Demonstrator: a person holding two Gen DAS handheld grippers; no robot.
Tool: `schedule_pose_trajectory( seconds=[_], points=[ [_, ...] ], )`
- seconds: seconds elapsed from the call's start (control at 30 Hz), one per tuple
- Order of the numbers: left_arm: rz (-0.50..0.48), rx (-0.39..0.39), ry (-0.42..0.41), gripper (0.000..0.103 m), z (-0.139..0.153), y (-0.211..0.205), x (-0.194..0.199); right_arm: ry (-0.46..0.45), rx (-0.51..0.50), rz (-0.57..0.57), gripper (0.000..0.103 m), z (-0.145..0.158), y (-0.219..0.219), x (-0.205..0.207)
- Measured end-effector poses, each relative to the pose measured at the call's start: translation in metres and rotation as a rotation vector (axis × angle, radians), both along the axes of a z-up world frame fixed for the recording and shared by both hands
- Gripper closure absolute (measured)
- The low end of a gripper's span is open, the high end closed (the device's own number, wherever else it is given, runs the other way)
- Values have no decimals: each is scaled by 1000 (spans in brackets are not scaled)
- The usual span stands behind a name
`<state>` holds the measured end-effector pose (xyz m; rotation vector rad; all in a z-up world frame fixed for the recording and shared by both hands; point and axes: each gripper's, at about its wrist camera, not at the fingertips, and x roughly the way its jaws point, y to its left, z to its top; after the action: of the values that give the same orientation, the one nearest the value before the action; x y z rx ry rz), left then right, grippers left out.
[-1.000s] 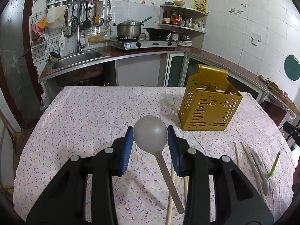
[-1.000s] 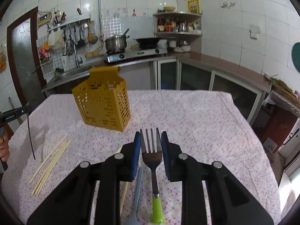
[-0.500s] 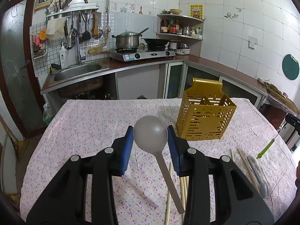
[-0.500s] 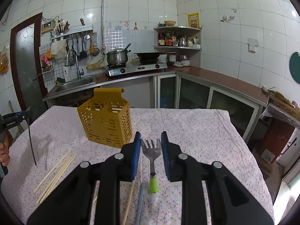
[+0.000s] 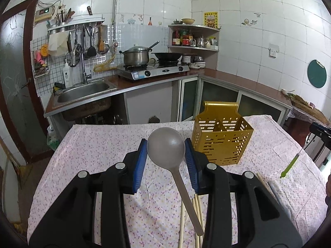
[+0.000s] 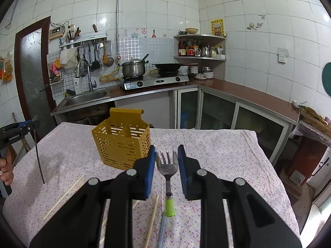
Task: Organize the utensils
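Observation:
My left gripper is shut on a grey plastic spoon, held by the bowl above the table with the handle hanging back toward me. My right gripper is shut on a metal fork with a green handle, held by the head above the table. The fork's green handle also shows in the left wrist view. The yellow slotted utensil holder stands upright on the table, ahead and right of the left gripper, and ahead and left of the right gripper. Its two compartments look empty.
Wooden chopsticks lie on the floral tablecloth under the left gripper, and more lie left of the right gripper. A blue-grey utensil lies beneath the fork. A kitchen counter with a sink and a stove stands behind the table.
Both grippers have risen from the table with their utensils. The fork has lifted off the cloth and hangs in the right gripper. The holder now appears lower and more top-down in both views.

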<state>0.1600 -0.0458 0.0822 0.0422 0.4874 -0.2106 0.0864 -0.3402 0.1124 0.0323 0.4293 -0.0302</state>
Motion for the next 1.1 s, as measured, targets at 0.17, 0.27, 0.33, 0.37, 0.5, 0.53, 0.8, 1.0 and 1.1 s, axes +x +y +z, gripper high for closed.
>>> schedule_pose_trajectory(
  seconds=[0.17,0.27,0.33,0.37,0.5,0.53,0.8,1.0,1.1],
  points=[
    [-7,2,-22,68,13,-4,4,-9,0,19,81,10,6,7],
    [-12,8,-38,68,22,-8,8,-23,-3,29,81,20,10,15],
    [-16,13,-48,68,28,-11,13,-38,-2,42,81,29,12,21],
    [-19,14,-54,68,31,-13,15,-43,-5,47,81,33,14,24],
    [-27,21,-85,68,49,-22,28,-72,-14,72,81,55,22,39],
    [-31,27,-98,68,55,-26,33,-82,-12,81,81,61,24,44],
    [-65,26,-165,68,95,-61,78,-133,22,138,81,105,39,84],
    [-76,16,-171,68,92,-92,123,-133,47,146,81,107,46,118],
    [-79,10,-152,68,80,-104,139,-118,59,149,81,98,51,135]
  ],
)
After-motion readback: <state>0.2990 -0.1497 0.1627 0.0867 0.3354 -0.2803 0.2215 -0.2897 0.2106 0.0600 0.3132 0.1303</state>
